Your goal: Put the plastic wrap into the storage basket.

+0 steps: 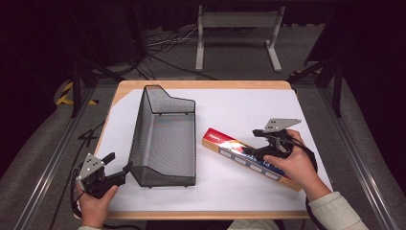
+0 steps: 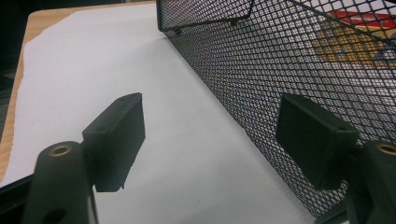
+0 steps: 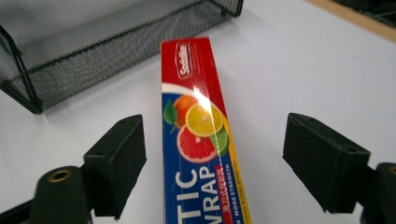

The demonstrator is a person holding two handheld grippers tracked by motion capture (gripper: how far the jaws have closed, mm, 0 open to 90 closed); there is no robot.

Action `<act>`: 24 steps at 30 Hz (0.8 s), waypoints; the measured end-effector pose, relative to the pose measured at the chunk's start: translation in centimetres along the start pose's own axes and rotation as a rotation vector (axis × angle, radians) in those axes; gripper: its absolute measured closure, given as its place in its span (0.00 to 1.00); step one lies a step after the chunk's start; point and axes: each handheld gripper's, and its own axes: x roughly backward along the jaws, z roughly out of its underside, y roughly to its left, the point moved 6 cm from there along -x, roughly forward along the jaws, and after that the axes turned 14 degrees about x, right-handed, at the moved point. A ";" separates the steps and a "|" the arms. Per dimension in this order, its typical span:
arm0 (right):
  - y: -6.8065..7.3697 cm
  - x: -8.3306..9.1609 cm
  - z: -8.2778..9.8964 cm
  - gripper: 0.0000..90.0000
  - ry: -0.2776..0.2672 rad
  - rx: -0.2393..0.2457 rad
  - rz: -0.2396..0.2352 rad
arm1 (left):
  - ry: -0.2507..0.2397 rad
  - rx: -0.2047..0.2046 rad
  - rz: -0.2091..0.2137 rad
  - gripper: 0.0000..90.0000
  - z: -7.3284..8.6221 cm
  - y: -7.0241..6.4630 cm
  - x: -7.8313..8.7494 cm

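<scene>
The plastic wrap box [image 1: 251,158] lies flat on the white sheet [image 1: 239,110] that covers the table, in the right half toward the near edge, its long axis running on a diagonal from the middle of the sheet down toward the near right corner. The right gripper [image 3: 212,161] sits over the lower half of that box with both jaws spread wide, one on each side of the box's long sides and neither pad touching it; the box runs straight away from the gripper, lengthwise between the jaws, so the grip would have to close across the narrow width. In the high view the right gripper [image 1: 268,149] and its hand cover the box's near end, so this hand is plainly the nearer one. The left gripper [image 1: 119,175] hangs by the near left corner of the black wire mesh basket [image 1: 165,139], jaws wide apart and holding nothing; in the left gripper view the right-hand pad [image 2: 315,135] stands just beside the mesh wall, and I cannot tell if it touches. The basket stands left of centre, its long axis running from near edge to far edge, well apart from the box. Count: one box, one basket, two grippers.
</scene>
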 end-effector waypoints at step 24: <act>1.4 -3.6 3.6 0.29 0.342 0.016 -0.087 | 0.003 -0.003 -0.001 0.28 0.0 0.0 -0.1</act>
